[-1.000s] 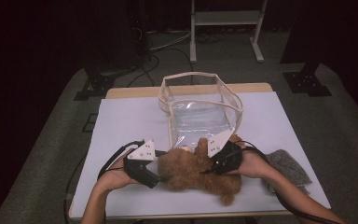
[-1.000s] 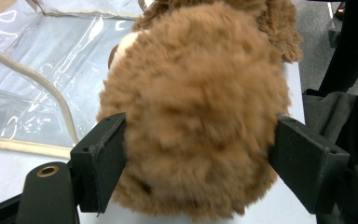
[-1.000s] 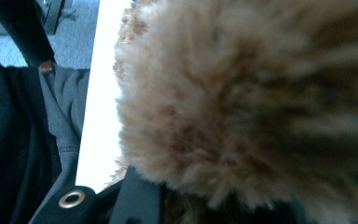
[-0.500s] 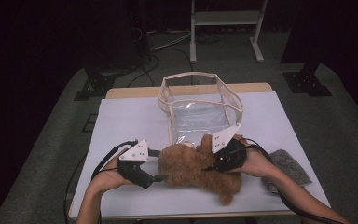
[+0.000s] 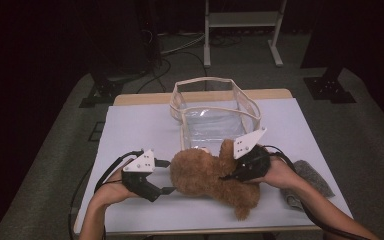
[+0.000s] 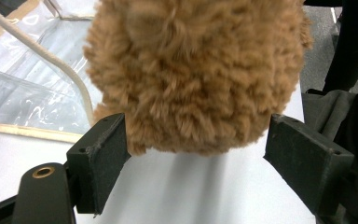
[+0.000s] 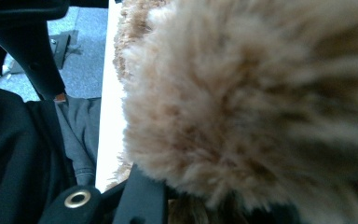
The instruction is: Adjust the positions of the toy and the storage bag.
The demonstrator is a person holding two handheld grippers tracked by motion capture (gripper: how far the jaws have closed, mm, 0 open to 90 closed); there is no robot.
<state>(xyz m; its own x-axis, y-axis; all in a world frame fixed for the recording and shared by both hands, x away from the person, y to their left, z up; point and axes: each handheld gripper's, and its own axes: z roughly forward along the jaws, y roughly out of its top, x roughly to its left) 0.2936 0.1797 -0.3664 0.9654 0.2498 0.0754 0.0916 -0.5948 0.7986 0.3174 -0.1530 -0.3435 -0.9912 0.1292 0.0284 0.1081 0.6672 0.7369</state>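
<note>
Teddy bear [image 5: 211, 176] lay centre-low in the frame, before the clear bag [image 5: 215, 111]. Your right gripper [image 5: 230, 176] had clamped its fur; left gripper [image 5: 167, 176] stood wide around its end, not pressing. You needed deeper, even bites.

Light fell from overhead onto the white table [image 5: 145, 130], while the room around it stayed nearly black. The clear bag [image 5: 215, 112] caught faint glare. Up close, the brown teddy bear [image 7: 261, 102] looked soft and blurred.
</note>
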